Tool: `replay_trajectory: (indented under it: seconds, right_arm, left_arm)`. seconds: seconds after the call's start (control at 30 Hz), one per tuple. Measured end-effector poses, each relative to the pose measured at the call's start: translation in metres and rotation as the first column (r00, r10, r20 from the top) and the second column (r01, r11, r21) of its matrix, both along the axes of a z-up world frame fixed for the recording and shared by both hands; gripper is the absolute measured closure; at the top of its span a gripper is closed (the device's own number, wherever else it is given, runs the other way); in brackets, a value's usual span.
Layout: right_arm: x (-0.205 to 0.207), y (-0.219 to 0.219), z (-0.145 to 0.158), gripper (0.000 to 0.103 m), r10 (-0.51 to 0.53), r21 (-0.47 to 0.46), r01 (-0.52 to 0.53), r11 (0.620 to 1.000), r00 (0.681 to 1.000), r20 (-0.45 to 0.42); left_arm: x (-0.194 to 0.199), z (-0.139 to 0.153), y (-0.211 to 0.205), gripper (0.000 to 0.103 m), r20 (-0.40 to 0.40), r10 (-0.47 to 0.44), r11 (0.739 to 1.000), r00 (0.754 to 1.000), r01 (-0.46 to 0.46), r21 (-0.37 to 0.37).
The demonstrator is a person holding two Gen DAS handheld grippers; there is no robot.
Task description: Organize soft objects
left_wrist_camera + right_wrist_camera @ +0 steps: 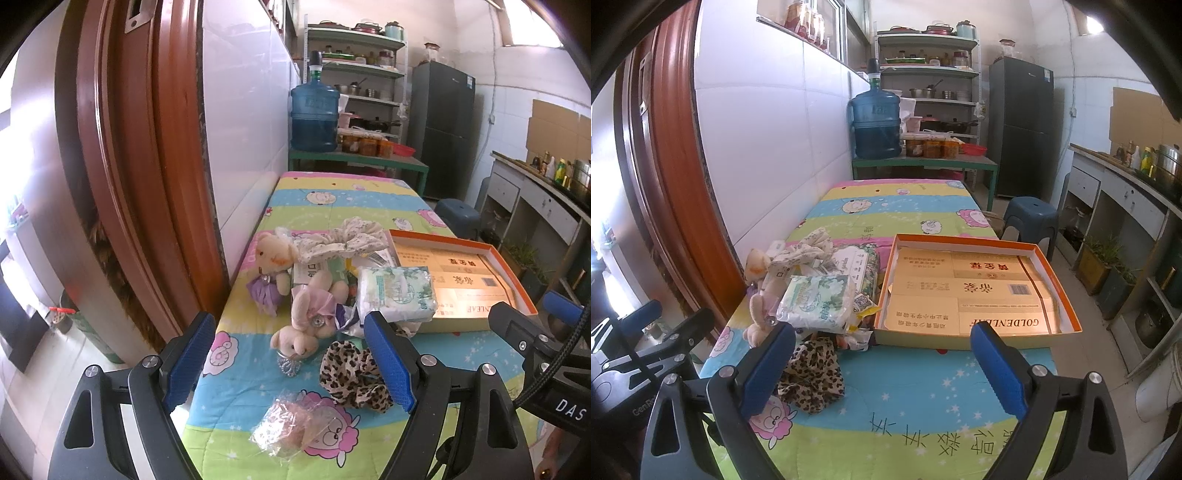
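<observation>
While both sets of fingers hang spread and empty above the near tabletop edge, no soft object is yet sorted.

Left gripper [291, 363]: fingers apart, nothing between them, aimed over the pink plush rabbit [308, 325] and the leopard-print scrunchie [351, 373]. Right gripper [882, 369]: fingers equally apart, holding nothing, with the scrunchie beside its left finger. Just beyond lies the unsorted pile: a tissue pack [397, 293], a bear in a purple dress [271, 271], a floral scrunchie [347, 236] and a clear crinkled bag [295, 424] near the front edge. To the right stands the orange-rimmed box [1060, 291], judged the likely destination; it contains only flattened cartons. Judgement: the task is at its start, with every item left to move.
</observation>
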State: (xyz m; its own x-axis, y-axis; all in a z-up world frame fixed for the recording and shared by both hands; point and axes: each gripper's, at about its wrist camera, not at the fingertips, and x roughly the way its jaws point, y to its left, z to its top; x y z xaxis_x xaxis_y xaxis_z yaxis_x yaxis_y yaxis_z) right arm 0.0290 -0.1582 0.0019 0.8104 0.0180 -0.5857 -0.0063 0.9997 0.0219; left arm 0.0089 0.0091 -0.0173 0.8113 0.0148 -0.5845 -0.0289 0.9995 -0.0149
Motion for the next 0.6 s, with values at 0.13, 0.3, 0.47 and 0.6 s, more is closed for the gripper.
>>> replay_trajectory:
  seconds: [0.13,0.3,0.47,0.6]
  right_arm:
    - [0.0000,-0.0001,0.0000,0.006,0.001,0.000,-0.001,1.000,1.000,-0.001]
    - [0.0001,0.0002,-0.0003,0.006,0.001,0.001,-0.001,1.000,1.000,-0.002]
    - [0.0003,-0.0003,0.0001,0.006,0.002,0.000,-0.002,1.000,1.000,-0.002]
    - [-0.0003,-0.0001,-0.0027,0.006,0.005,0.004,-0.004,1.000,1.000,-0.006]
  left_arm:
    - [0.0001,0.0004,-0.0002,0.019,0.001,-0.001,1.000,1.000,0.001,0.003]
    - [-0.0001,-0.0004,0.0002,0.019,0.000,0.000,1.000,1.000,0.000,0.003]
    - [-0.0003,-0.0014,0.0002,0.019,-0.001,0.001,1.000,1.000,-0.001,0.002]
    - [-0.0005,-0.0021,0.0006,0.019,-0.001,0.001,1.000,1.000,-0.001,0.003]
